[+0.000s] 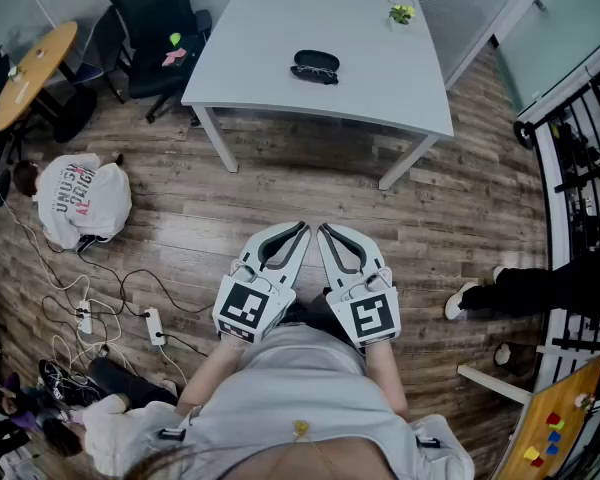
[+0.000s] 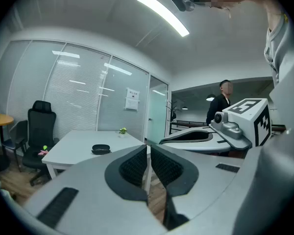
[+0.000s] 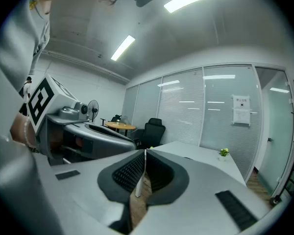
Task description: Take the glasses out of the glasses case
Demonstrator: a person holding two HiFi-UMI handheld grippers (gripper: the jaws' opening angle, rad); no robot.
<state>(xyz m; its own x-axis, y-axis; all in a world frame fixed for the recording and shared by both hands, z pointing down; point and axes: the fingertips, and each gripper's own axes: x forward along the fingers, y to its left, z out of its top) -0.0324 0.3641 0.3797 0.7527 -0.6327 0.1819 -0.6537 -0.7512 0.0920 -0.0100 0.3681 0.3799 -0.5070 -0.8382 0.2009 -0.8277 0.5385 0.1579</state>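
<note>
Glasses case (image 1: 315,66) (closed, seemingly) beyond hand-held grippers (image 1: 302,230) (image 1: 325,231).

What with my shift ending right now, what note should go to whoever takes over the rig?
Left gripper: fingers together, empty, held low in front of the body.
Right gripper: the same, beside the left.
Glasses case: dark, lying near the middle of the white table, across the wood floor ahead and apart from both grippers. It is too small here to tell whether its lid is open.
Done: nothing that shows.
Left: walk up to the table, open the case, take the glasses out.
</note>
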